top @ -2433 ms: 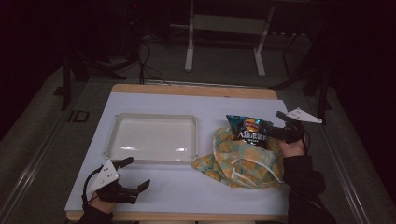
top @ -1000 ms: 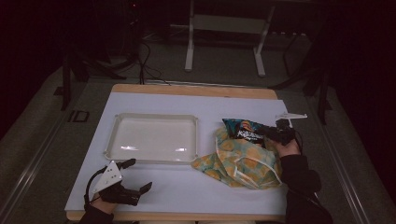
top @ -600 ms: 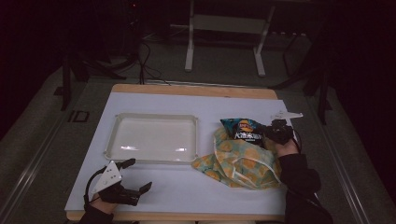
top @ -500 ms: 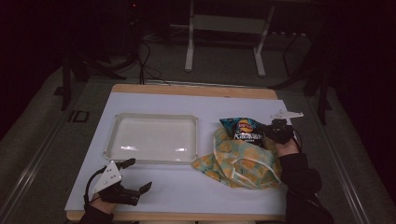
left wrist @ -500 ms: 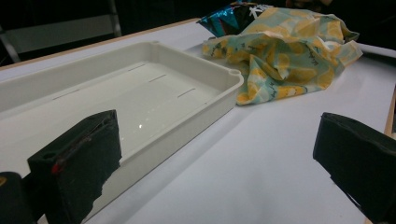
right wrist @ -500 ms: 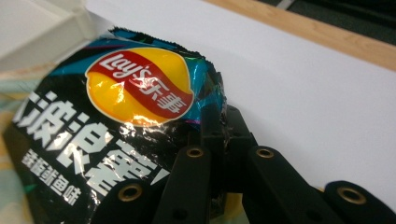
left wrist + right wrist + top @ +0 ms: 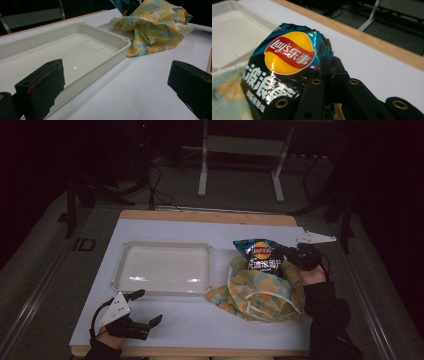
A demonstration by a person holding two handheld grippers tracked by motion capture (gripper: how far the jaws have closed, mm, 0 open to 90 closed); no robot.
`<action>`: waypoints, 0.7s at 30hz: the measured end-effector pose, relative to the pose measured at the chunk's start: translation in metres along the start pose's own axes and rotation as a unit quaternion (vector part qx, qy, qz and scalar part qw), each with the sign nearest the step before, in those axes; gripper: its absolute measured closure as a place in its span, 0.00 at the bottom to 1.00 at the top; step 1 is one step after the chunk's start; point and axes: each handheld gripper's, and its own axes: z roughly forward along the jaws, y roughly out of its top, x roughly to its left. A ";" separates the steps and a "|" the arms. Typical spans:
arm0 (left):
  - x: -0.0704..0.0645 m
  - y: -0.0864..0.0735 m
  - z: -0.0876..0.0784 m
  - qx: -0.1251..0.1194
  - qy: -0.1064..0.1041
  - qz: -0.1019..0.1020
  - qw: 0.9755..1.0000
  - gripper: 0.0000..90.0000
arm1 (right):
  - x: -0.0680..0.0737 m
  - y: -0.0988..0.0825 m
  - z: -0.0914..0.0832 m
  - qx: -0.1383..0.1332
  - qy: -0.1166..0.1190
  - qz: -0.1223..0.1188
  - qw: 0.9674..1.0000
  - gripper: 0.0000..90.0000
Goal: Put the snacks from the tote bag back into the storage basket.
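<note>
Teal foil of a Lay's crisp bag [image 7: 287,65] is pinched at its edge by the right hand-held gripper [image 7: 330,72], whose jaws are clamped on it above the lemon-print cloth bag [image 7: 262,287] at the worktop's [image 7: 165,227] right. Near left, the left hand-held gripper [image 7: 142,307] is held with jaws apart, beside the white tray [image 7: 100,57].

On the table [image 7: 165,320], the tray [image 7: 165,247] lies left of the cloth bag [image 7: 260,292], chip packet [image 7: 260,256] behind.
</note>
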 end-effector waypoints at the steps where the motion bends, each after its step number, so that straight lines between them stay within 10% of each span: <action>1: 0.000 0.000 0.000 0.000 0.000 0.000 1.000 0.01 | 0.001 0.003 -0.003 -0.004 0.002 -0.003 1.000 1.00; 21: 0.002 -0.001 0.000 0.000 0.002 -0.004 1.000 0.01 | 0.012 0.052 -0.047 -0.073 -0.038 -0.033 0.996 1.00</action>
